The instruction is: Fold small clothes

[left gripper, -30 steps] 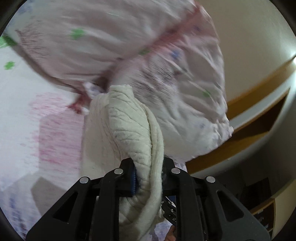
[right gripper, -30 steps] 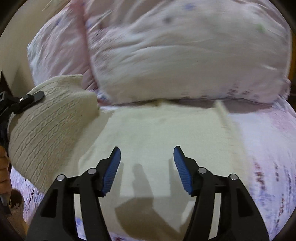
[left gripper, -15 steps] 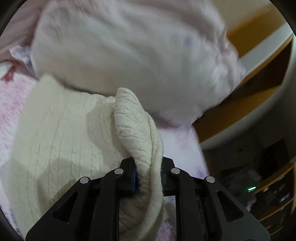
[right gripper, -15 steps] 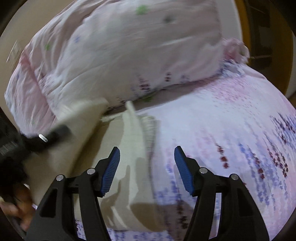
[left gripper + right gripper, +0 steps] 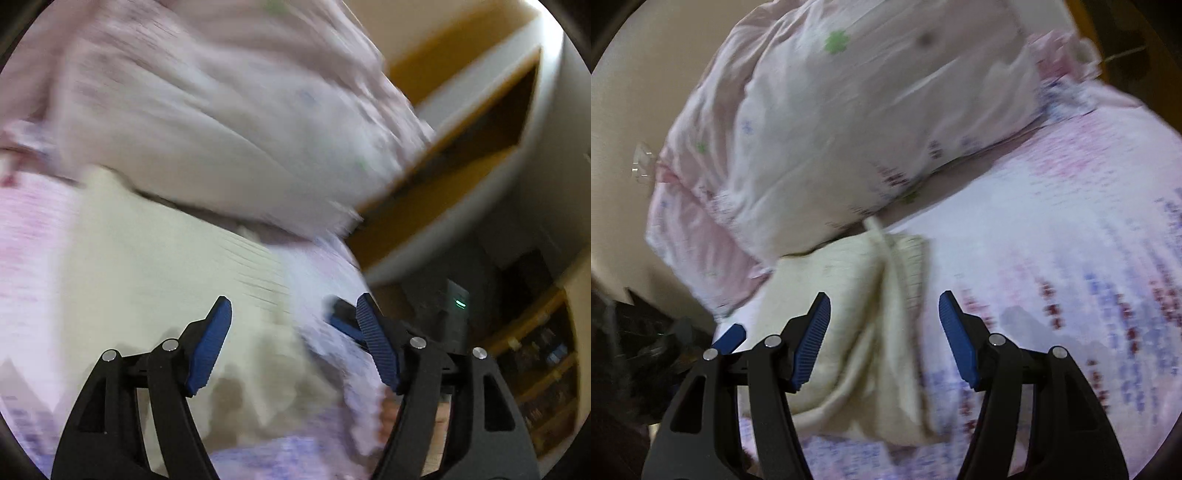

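A cream knitted garment [image 5: 159, 280] lies folded on the pink patterned bed sheet [image 5: 26, 236], just in front of the pillows. In the right wrist view the garment [image 5: 857, 325] lies flat with a fold ridge down its middle. My left gripper [image 5: 293, 332] is open and empty above the garment's right part. My right gripper [image 5: 884, 328] is open and empty above the garment's right edge. A blue pad of the other gripper [image 5: 341, 323] shows beside my left gripper's right finger.
Two pale pink pillows [image 5: 871, 122] are stacked at the head of the bed behind the garment. A wooden bed frame and shelf [image 5: 461, 158] stand to the right. A dark cluttered floor area [image 5: 635, 354] lies off the bed's left edge.
My left gripper has opened and let go of the cream garment, which now lies folded flat on the bed. The right gripper has shifted a little over the garment.
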### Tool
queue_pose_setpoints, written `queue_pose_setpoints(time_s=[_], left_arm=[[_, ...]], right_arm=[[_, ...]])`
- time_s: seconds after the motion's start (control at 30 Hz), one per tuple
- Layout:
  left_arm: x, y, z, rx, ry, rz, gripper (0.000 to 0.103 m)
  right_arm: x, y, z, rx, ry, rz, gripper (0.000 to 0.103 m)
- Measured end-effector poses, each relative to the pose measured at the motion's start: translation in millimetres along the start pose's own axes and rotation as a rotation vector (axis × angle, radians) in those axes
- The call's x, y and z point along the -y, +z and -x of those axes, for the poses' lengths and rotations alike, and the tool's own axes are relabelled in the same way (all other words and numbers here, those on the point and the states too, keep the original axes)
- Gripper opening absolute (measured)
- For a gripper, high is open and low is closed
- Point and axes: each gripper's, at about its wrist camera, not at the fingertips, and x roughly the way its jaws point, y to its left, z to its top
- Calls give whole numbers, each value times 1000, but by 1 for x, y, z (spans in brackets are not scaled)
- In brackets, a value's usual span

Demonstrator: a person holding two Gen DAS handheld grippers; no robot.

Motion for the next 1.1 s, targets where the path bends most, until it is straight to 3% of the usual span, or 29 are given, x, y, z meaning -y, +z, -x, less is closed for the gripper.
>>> queue_pose_setpoints(time_s=[0.13,0.27,0.33,0.4,0.47,0.53,0.7,0.77,0.87,1.03,1.1], left_arm=[[-44,4,17,36,226,27,71],[-69,-7,4,-43,287,74,71],[-74,-14,-2,-76,284,75,71],[-77,-20,-4,-93,273,73,71],[-73,-25,-6,-107,259,74,71],[-72,-26,-8,-114,252,81,71],[-79,-30,4,-118,211,99,76],[-80,-33,8,-119,194,97,76],[-73,-36,3,-134,202,75,76],[-62,-42,-7,-165,188,47,76],[-59,-43,-11,-178,196,23,76]], right_arm=[[-17,3,-24,-114,89,-2,61],[-28,2,-48,-188,4,-3,61],[-29,0,-59,-209,-3,-18,61],[-31,-1,-71,-223,-17,-18,55],[-33,-3,-80,-230,-31,-4,21],[-37,-3,-84,-216,-49,27,13],[-76,5,-50,0,-44,248,12],[-85,7,-42,44,-72,320,12],[-77,7,-59,-11,-159,321,12],[-55,11,-61,15,-190,272,11],[-44,12,-71,-28,-226,246,12]])
